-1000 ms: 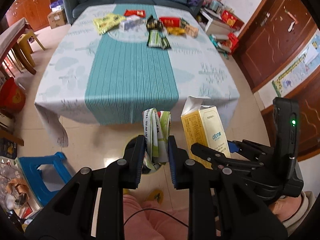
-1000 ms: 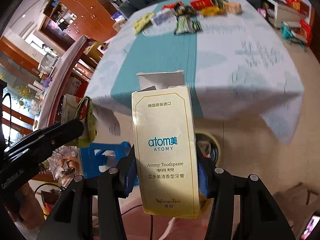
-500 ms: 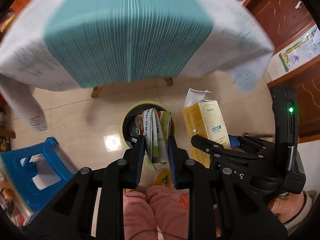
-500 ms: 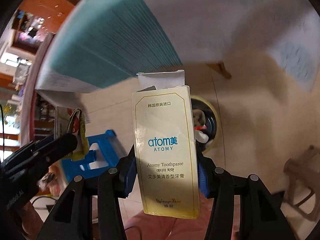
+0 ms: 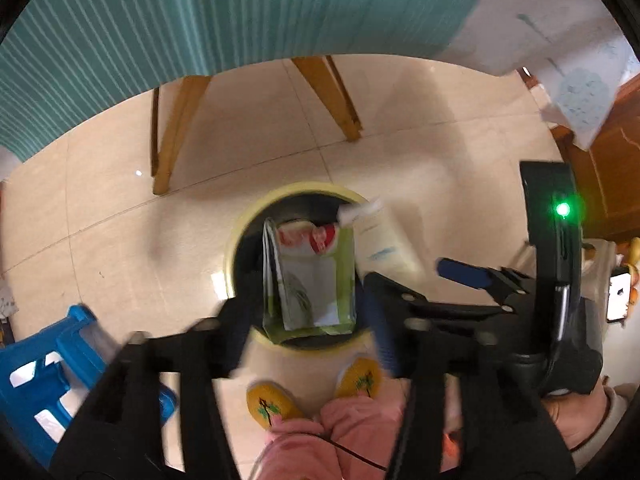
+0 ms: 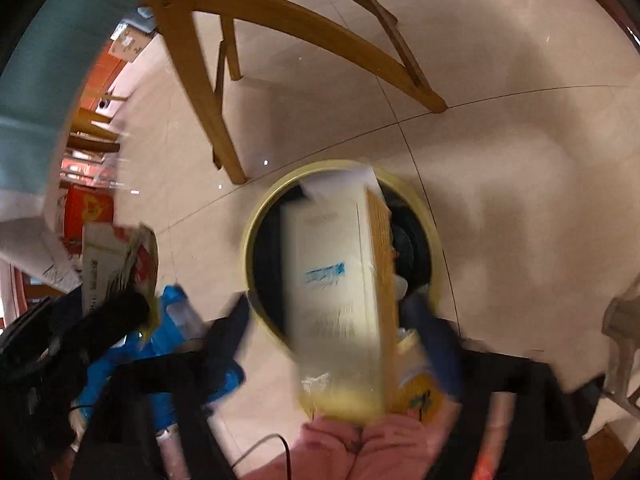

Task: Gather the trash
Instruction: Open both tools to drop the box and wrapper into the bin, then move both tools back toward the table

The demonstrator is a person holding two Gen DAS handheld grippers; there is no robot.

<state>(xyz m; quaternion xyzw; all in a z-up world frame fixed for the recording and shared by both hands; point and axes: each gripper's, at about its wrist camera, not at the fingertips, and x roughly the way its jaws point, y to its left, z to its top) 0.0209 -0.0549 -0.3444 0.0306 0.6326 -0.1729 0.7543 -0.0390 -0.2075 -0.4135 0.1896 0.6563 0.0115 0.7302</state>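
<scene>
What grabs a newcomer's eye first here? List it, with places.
The yellow-rimmed bin on the tiled floor, dead centre. Above it the left tongs have just been opening around a green wrapper, and the right tongs, also just opening, frame a cream toothpaste box, blurred.

Directly below, a yellow-rimmed bin [image 5: 236, 236] with its mouth partly filled by a green wrapper [image 5: 310, 280] and a pale toothpaste box [image 6: 336, 292], both between spread jaws and apparently clear of the pads, though blurred. Beyond it, open tiled floor [image 5: 420, 168]. Overhead and ahead, hanging tablecloth [image 5: 200, 20] and slanted wooden table legs [image 5: 332, 96]. To the left, a blue stool [image 5: 52, 376]. Close in, slippered feet [image 5: 360, 372] just beside the bin.
</scene>
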